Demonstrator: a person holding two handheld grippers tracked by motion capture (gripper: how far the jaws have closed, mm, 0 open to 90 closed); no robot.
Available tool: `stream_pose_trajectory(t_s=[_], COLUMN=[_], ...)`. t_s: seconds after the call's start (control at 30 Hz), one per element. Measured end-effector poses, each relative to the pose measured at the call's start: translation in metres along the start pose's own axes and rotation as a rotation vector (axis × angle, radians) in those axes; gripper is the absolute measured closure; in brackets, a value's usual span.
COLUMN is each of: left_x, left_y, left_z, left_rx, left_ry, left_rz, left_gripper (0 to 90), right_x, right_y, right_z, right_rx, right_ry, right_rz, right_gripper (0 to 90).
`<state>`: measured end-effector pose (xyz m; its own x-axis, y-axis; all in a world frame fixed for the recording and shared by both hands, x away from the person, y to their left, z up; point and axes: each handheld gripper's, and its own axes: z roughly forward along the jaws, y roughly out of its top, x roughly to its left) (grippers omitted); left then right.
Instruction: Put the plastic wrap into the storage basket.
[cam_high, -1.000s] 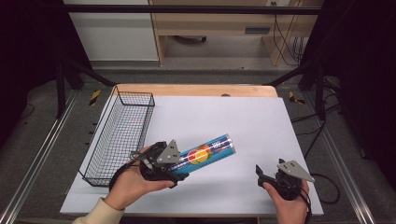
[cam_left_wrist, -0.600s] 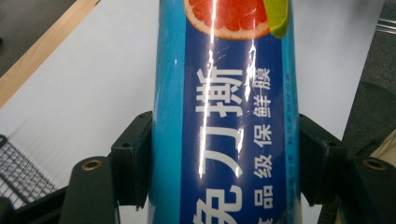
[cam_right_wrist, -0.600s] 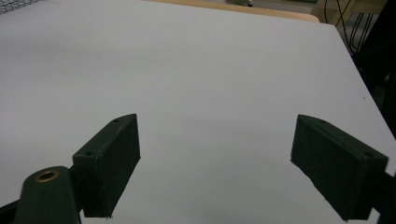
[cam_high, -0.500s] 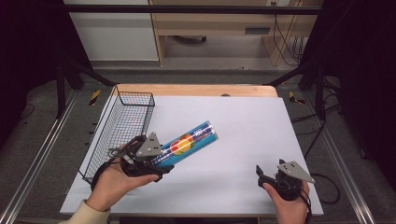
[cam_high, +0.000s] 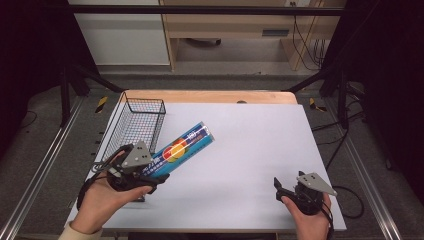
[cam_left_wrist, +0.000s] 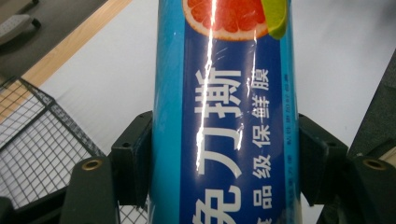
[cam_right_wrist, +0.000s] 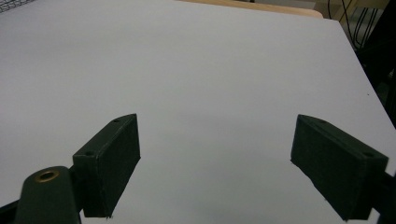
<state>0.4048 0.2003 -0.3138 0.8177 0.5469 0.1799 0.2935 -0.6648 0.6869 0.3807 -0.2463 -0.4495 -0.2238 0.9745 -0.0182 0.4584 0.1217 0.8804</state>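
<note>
Nearest us, at the right near corner of the white tabletop (cam_high: 260, 150), our right claw (cam_high: 278, 185) rests low with its jaws spread wide apart and bare white surface between them. On the left, our left claw (cam_high: 150, 172) is clamped on the near end of a blue cling-film tube (cam_high: 181, 148), one jaw pressed on each side, holding it raised and tilted toward the far right. Just left of it, farther back, the black wire basket (cam_high: 136, 126) sits along the tabletop's left edge.
</note>
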Motion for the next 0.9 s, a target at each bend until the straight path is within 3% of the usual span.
stream_pose_trajectory(t_s=[0.07, 0.47, 0.9], left_x=[0.002, 0.010, 0.020], left_y=[-0.003, -0.011, -0.007], left_z=[-0.005, -0.013, -0.023], left_rx=[0.006, -0.005, 0.008], left_ry=[0.019, 0.040, 0.089], left_rz=[-0.012, -0.063, -0.082], left_gripper=[32.1, 32.1, 32.1], right_x=[0.000, 0.003, 0.006], right_y=[-0.001, -0.002, 0.000], right_z=[0.000, -0.001, -0.003], right_rx=[-0.001, -0.014, -0.017], right_ry=[-0.001, 0.001, 0.035], right_rz=[0.001, -0.001, -0.009], right_gripper=[15.8, 16.2, 16.5])
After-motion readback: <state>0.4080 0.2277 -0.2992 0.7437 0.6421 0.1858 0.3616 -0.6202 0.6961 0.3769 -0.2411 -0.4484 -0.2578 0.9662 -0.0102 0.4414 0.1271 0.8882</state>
